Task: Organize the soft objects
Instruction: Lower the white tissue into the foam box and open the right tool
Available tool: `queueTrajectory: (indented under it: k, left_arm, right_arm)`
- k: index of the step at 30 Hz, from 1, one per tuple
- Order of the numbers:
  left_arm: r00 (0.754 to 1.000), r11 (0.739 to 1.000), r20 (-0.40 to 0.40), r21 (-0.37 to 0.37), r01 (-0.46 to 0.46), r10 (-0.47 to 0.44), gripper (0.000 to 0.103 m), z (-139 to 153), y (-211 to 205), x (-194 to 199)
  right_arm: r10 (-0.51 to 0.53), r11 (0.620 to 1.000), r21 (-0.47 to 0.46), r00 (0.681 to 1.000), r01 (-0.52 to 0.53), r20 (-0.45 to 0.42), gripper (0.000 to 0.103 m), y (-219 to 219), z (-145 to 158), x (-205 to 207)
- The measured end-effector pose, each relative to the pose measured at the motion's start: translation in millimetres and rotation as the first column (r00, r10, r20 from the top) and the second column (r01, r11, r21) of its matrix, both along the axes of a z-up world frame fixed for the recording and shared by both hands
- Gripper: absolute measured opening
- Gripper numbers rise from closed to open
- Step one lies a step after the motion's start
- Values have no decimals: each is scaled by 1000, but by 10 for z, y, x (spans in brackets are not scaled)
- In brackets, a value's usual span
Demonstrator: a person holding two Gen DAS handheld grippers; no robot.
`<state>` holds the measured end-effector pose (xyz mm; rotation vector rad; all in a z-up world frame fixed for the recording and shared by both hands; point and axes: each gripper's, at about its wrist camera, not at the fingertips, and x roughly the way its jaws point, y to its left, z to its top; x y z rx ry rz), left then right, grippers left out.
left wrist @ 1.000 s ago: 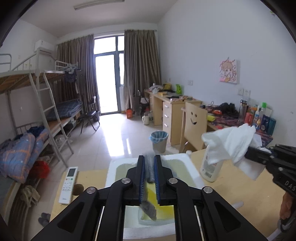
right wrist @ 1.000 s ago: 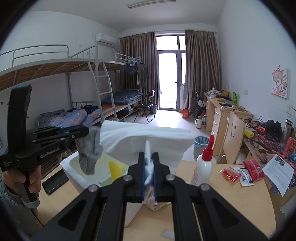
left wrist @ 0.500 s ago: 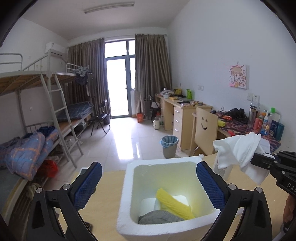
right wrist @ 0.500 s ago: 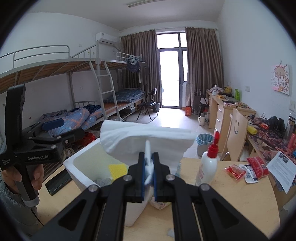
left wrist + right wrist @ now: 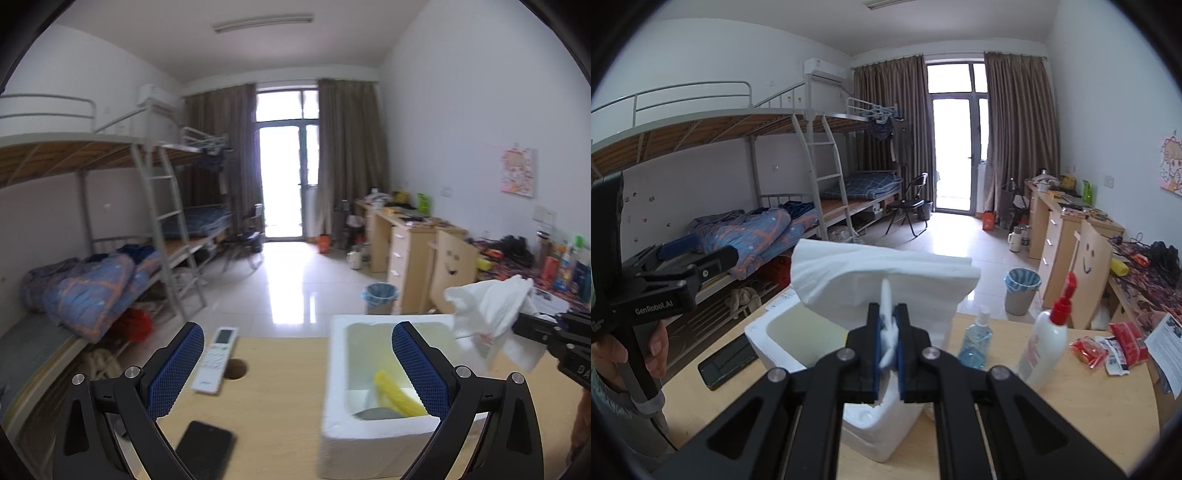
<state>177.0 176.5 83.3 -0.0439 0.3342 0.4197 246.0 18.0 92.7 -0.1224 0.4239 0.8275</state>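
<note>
A white foam box stands on the wooden table; inside lie a grey sock and a yellow soft piece. My left gripper is wide open with nothing between its blue pads, and has swung left of the box. My right gripper is shut on a white cloth, which hangs over the box's right side. In the left wrist view the same cloth shows at the right, above the box's rim.
A white remote and a black phone lie on the table left of the box. A white bottle with a red cap, a blue spray bottle and red packets stand to the right. A hand holds the left gripper's handle.
The left gripper opened and dropped the grey sock into the box, then swung left away from it. The right gripper with the white cloth edged closer over the box.
</note>
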Motion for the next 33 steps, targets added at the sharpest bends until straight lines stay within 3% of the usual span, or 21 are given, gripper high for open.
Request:
queueTrajectory:
  k: [11,17,29,31,33]
  left_arm:
    - [1000,1000,-11,18,4,-4,102,-139,98,-67]
    - [1000,1000,7,-14,25,-25,102,-195,172,-128]
    - [998,998,-9,-27,57,-57,102,-256,140,-124]
    - [998,998,-9,-25,60,-60,102,-254,134,-124]
    - [998,998,-10,-20,61,-62,102,-256,139,-144]
  right_arm:
    - [38,999,-23,999,-39,-28,9,301,-76,72]
    - [-8,998,-70,1000,8,0,10,368,-159,93]
    - [5,995,-100,999,-10,-53,10,447,-235,201]
    - [-1,994,-113,999,-4,-47,20,463,-245,199]
    - [-6,993,-115,999,1,-40,61,496,-234,195]
